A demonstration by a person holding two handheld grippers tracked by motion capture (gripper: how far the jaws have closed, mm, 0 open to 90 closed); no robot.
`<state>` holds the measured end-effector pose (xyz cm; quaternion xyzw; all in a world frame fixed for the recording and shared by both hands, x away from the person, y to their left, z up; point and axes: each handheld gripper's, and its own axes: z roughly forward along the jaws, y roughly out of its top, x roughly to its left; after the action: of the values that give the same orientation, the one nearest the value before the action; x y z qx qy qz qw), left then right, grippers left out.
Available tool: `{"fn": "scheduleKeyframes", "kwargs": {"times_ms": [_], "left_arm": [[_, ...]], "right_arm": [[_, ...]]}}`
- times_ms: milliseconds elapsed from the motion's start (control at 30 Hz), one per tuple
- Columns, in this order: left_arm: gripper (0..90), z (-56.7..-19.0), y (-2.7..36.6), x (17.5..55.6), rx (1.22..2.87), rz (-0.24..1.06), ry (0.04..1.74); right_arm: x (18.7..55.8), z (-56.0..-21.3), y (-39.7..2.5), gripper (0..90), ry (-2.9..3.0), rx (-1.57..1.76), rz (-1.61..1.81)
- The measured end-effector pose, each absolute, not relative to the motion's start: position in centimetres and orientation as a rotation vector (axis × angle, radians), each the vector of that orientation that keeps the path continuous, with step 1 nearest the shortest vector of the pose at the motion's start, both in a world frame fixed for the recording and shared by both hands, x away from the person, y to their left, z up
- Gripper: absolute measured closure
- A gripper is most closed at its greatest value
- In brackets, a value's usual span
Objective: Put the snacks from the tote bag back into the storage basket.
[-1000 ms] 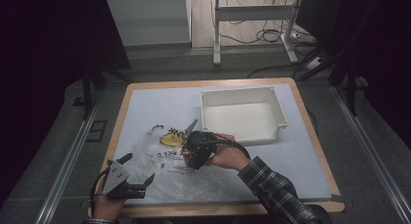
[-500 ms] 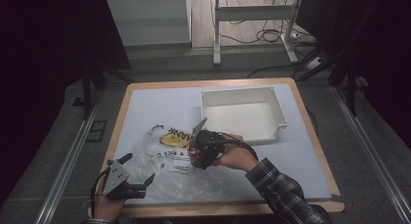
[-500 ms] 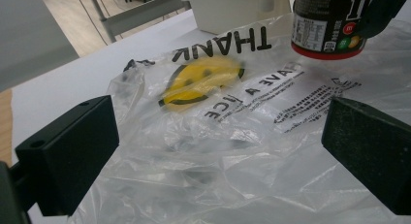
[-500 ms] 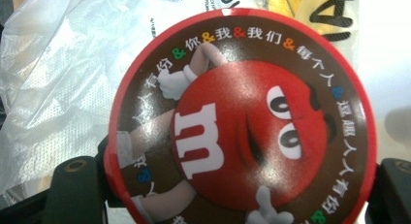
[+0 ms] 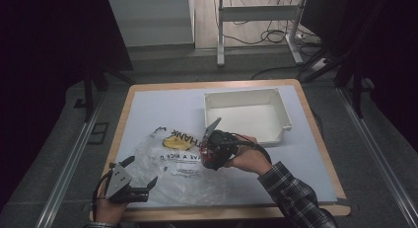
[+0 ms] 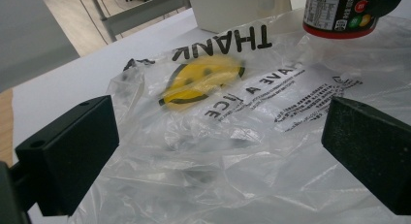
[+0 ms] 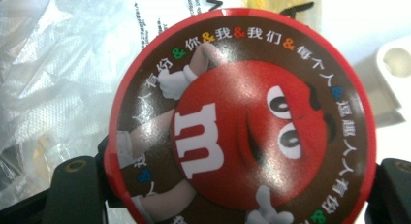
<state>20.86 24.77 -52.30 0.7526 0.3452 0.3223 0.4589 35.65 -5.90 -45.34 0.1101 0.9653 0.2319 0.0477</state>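
A clear plastic bag (image 5: pixel 172 164) printed with a yellow smiley and "THANK" lies flat on the white table (image 5: pixel 162 104). My right gripper (image 5: pixel 213 150) hovers over the bag's right part, shut on a round brown candy canister (image 5: pixel 212 158). Its red-rimmed lid (image 7: pixel 242 117) faces the right gripper view, held between the jaws of that gripper (image 7: pixel 232 185). The left gripper view has the canister (image 6: pixel 339 13) at the top right, just above the bag (image 6: pixel 232 117). My left gripper (image 5: pixel 140 172) stands open at the bag's near left corner, its jaws (image 6: pixel 223 156) wide apart over the plastic.
A white rectangular tray (image 5: pixel 246 114) stands at the back right of the table, close beyond the right gripper. It appears again (image 6: pixel 232 6) in the left gripper view, behind the bag. The table's wooden edge (image 5: pixel 222 212) runs along the front.
The right gripper has shifted a little to the right with the canister, toward the tray, and tilted. The left gripper has stayed put.
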Motion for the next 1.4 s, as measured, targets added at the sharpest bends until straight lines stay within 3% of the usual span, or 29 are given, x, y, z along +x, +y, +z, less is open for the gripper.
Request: {"fn": "scheduleKeyframes", "kwargs": {"times_ms": [1400], "left_arm": [[0.0, -52.4, 24.7, 20.9, 1.854, 0.795, 0.853]], "right_arm": [[37.6, -43.9, -10.5, 25.6, 2.88, 0.459, 0.713]]}}
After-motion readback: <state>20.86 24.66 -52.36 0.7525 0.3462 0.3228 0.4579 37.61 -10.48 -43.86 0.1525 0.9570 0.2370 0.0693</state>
